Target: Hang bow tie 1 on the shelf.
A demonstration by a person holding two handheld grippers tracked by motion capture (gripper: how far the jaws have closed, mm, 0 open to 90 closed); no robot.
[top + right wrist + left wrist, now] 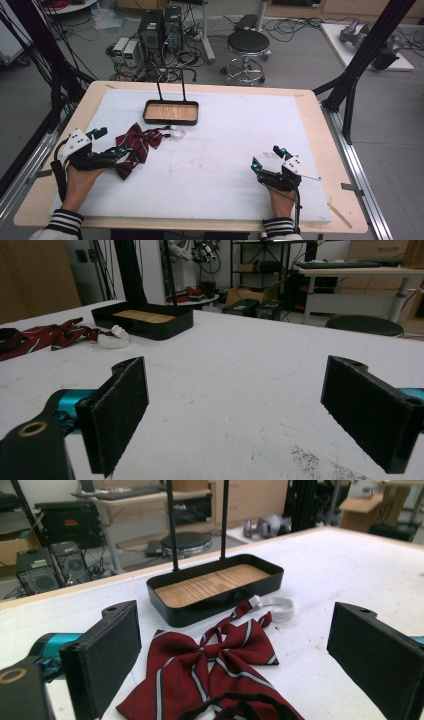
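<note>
Both grippers stood with their jaws spread wide and nothing between them. At inspection, the left gripper (111,142) hovered low at the near-left part of the table (307,107), its pads framing the dark red striped bow tie (215,672) directly ahead; that aim and width suggested a reach readied to close on the fabric. The bow tie lay flat on the white mat (240,150), its wings spread, with a white neck band (277,607) trailing from its far end toward the black tray (215,587). That tray, with a wooden floor and an upright wire stand at its back, sat just beyond the band and appeared the likely destination, being near and unoccupied. The right gripper (266,157) rested well apart at the near-right, pointed over bare mat, probably held clear so as not to obstruct the left.
</note>
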